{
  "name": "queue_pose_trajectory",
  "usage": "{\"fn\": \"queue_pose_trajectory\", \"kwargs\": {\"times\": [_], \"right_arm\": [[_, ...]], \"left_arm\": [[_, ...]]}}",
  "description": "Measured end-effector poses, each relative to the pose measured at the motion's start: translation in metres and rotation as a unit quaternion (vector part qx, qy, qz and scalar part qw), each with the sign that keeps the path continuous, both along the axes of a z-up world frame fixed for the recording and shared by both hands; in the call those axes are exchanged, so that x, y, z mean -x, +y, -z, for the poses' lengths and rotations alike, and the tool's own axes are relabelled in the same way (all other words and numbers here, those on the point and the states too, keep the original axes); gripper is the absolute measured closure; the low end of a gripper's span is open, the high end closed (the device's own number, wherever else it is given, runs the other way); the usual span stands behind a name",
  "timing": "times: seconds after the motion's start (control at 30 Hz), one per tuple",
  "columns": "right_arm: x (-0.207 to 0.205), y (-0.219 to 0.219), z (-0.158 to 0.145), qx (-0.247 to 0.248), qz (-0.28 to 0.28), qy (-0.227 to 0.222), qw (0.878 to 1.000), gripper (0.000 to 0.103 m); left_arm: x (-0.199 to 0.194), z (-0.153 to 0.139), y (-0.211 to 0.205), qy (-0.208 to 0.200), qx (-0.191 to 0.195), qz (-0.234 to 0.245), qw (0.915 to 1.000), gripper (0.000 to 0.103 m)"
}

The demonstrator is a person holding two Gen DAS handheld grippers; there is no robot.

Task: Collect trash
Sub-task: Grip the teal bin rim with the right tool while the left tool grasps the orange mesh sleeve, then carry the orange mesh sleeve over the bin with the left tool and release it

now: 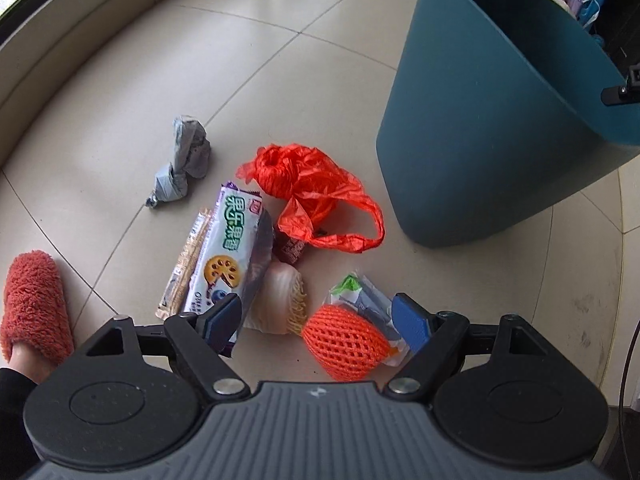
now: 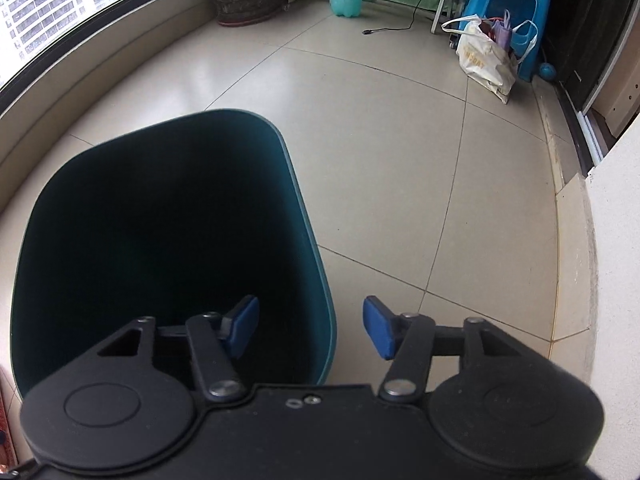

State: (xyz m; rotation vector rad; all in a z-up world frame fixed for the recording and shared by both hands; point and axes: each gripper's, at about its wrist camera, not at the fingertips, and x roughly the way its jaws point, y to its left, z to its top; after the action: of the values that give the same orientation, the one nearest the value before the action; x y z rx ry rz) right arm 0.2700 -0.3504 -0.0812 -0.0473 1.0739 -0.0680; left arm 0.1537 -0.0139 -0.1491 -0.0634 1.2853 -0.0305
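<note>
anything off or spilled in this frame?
Trash lies loose on the floor tiles beside the teal bin, not in it: orange plastic bag, biscuit wrapper, orange foam net, crumpled grey wad. No liquid spill visible. The bin stands upright; its inside looks dark, contents unclear.

A: Any print you can read? 
B: The biscuit wrapper, just ahead of the left gripper's left pad, carries large green Chinese characters, 果乐果香. 
A: Anything else? 
B: Faint lettering on the white bag, far ahead of the right gripper, too small to read.
</note>
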Motion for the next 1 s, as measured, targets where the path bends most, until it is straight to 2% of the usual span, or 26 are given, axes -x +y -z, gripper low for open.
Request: {"fn": "queue_pose_trajectory", "kwargs": {"times": [0.07,0.2,0.3,0.37,0.5,0.6,0.73,0.9,0.97,1.0], "right_arm": [[-0.001,0.002,0.003,0.004,0.0,0.007,1.0,0.073],[-0.004,0.001,0.005,0.009,0.001,0.007,1.0,0.075],[-0.002,-0.001,0.005,0.013,0.007,0.006,1.0,0.083],[-0.001,-0.003,0.005,0.02,0.011,0.005,1.0,0.093],[0.012,0.0,0.002,0.013,0.0,0.022,1.0,0.097],[0.03,0.016,0.003,0.047,-0.05,0.035,0.997,0.095],[0.041,0.023,0.003,0.056,-0.071,0.04,0.995,0.093],[0.044,0.019,0.003,0.047,-0.073,0.029,0.996,0.093],[0.045,0.014,0.003,0.037,-0.065,0.019,0.997,0.093],[0.046,0.014,0.003,0.037,-0.065,0.015,0.997,0.093]], "left_arm": [[-0.001,0.023,-0.009,0.027,0.001,0.001,0.9996,0.021],[-0.003,0.065,-0.012,0.074,0.012,-0.017,0.9971,0.021],[-0.003,0.09,-0.009,0.107,0.023,-0.04,0.9932,0.021],[-0.004,0.104,-0.009,0.124,0.025,-0.048,0.9908,0.021],[-0.007,0.116,-0.007,0.138,0.028,-0.057,0.9884,0.021],[-0.01,0.119,-0.006,0.14,0.036,-0.064,0.9874,0.022],[-0.013,0.12,-0.005,0.139,0.044,-0.07,0.9868,0.023],[-0.013,0.126,-0.006,0.154,0.048,-0.067,0.9846,0.046],[-0.01,0.129,-0.006,0.16,0.043,-0.065,0.9841,0.067],[-0.009,0.128,-0.006,0.16,0.039,-0.066,0.9842,0.072]]}}
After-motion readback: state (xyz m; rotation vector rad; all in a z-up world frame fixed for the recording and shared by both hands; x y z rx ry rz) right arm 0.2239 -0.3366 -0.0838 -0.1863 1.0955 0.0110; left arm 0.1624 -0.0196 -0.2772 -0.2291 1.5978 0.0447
